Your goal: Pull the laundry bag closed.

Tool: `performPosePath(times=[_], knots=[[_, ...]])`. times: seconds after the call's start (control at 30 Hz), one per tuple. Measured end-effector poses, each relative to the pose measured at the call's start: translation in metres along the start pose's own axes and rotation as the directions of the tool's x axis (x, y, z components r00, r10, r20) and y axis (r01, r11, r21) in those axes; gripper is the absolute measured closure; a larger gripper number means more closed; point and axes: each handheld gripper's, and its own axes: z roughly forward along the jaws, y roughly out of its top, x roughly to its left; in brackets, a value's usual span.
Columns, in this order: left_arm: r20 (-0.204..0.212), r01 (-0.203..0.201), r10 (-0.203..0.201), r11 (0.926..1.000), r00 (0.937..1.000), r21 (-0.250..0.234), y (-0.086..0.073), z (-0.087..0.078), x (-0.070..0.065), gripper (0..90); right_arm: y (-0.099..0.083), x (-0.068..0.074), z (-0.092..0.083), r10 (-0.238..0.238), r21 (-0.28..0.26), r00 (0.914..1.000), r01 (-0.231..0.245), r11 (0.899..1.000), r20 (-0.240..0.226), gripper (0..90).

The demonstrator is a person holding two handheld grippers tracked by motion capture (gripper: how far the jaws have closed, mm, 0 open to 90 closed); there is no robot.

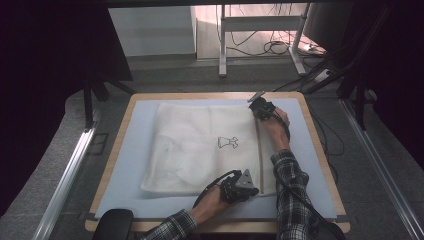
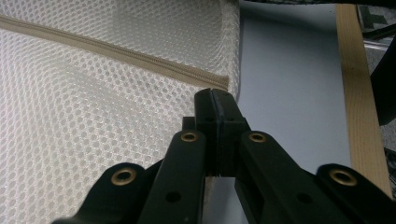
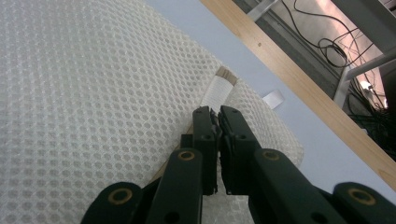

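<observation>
1. A large white mesh laundry bag [image 1: 200, 147] lies flat on the pale blue mat [image 1: 125, 165] that covers the wooden-edged table [image 1: 320, 150]; a small dark printed figure [image 1: 228, 142] sits near the bag's middle.
2. A beige zipper [image 1: 259, 150] runs along the bag's right side, from the far edge to the near edge.
3. The left gripper [image 1: 252, 191] rests at the near end of that zipper, at the bag's near right corner. In the left gripper view its jaws are pressed together at the zipper's end [image 2: 219, 84]; whether they pinch the mesh cannot be told.
4. The right gripper [image 1: 261, 106] sits at the bag's far right corner. In the right gripper view its jaws stand nearly together over the zipper's far end, just short of a white fabric label [image 3: 218, 91]; a small dark piece shows between the tips, too small to identify.
5. Both forearms wear plaid sleeves [image 1: 290, 195].
</observation>
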Motion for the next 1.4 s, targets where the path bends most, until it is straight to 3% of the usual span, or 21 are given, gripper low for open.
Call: performPosePath(times=[0.53,0.73,0.83,0.97,1.1,1.4], knots=[[0.014,0.019,-0.019,0.9998,0.9997,-0.001,0.000,0.000,0.002,89.7,0.002,-0.002,0.004,0.009,0.011,1.0000,-0.009,1.000,0.000,80.0],[0.001,0.025,-0.025,0.9997,0.9997,-0.008,0.000,-0.001,0.002,85.5,-0.001,-0.004,0.002,0.050,-0.003,0.9987,-0.050,0.999,-0.012,74.1],[0.003,0.049,-0.049,0.9986,0.9988,-0.017,0.002,-0.002,0.003,79.7,-0.003,-0.007,-0.001,0.070,-0.011,0.9973,-0.070,0.997,-0.022,70.3],[0.027,0.042,-0.041,0.9990,0.9988,-0.013,0.006,-0.003,0.001,69.8,-0.005,-0.012,-0.005,0.116,-0.028,0.9926,-0.117,0.993,-0.036,63.9],[0.007,0.008,-0.008,0.9999,0.9999,-0.009,0.011,-0.005,-0.002,59.1,-0.008,-0.015,-0.009,0.146,-0.033,0.9878,-0.148,0.988,-0.053,58.2],[-0.007,0.018,-0.018,0.9998,0.9998,0.000,0.009,-0.003,0.000,37.2,-0.012,-0.016,-0.018,0.194,-0.044,0.9733,-0.201,0.979,-0.123,48.1]])
